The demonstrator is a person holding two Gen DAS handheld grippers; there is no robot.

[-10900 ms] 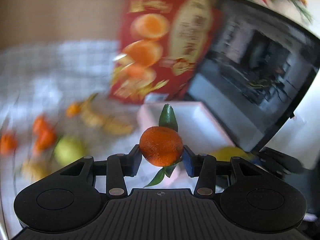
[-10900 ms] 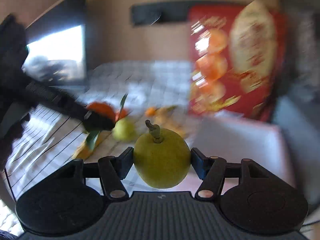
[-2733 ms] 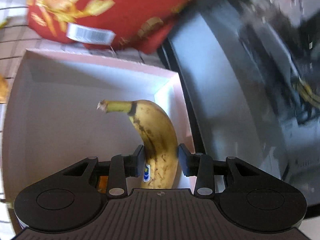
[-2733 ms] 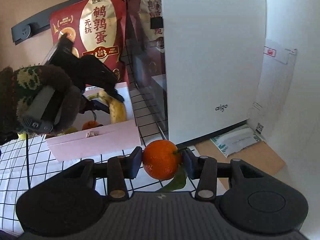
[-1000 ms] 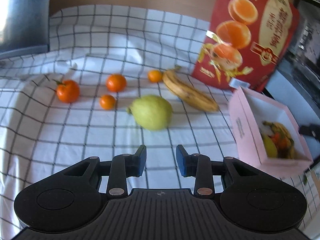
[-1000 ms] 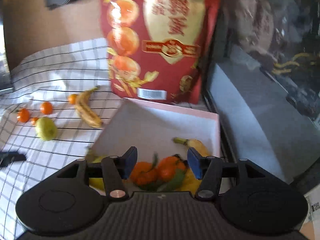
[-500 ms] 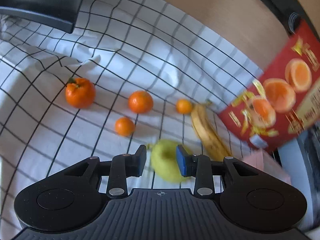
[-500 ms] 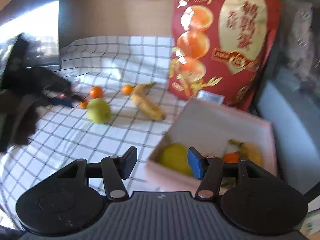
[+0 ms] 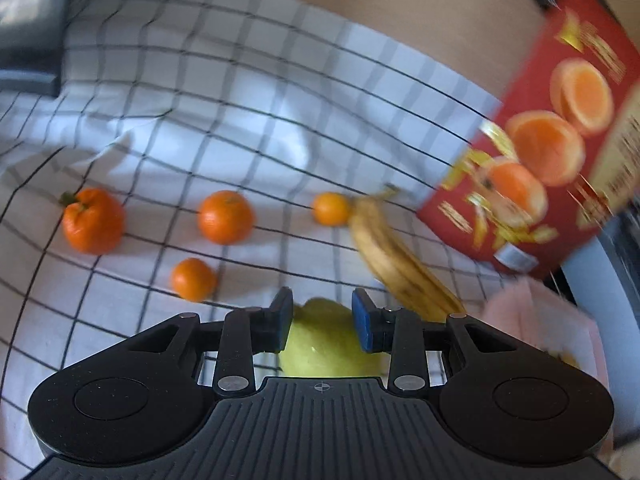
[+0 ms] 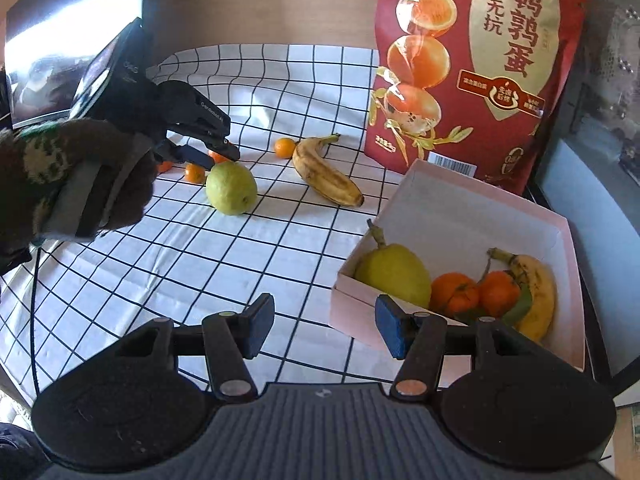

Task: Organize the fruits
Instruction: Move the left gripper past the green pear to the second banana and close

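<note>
On the checked cloth lie a green pear (image 9: pixel 328 340), a spotted banana (image 9: pixel 400 268) and several tangerines, the biggest one (image 9: pixel 93 220) at the left. My left gripper (image 9: pixel 322 312) hovers just over the pear's top with its jaws drawn narrow and nothing held. From the right wrist view that left gripper (image 10: pixel 224 152) sits at the pear (image 10: pixel 231 188), held by a gloved hand (image 10: pixel 80 184). My right gripper (image 10: pixel 324 326) is open and empty, just left of the pink box (image 10: pixel 460 188). The box holds a pear (image 10: pixel 394 276), two tangerines (image 10: pixel 456 290) and a banana (image 10: pixel 536 292).
A tall red snack bag (image 10: pixel 480 60) stands behind the box, close to the loose banana (image 10: pixel 324 176). A dark appliance (image 10: pixel 592 200) borders the box on the right. A dark screen (image 10: pixel 60 60) leans at the far left. Bare cloth lies between the pear and the box.
My left gripper has moved forward over the cloth until the pear sits right under its jaws. My right gripper has drawn back from the box and swung left.
</note>
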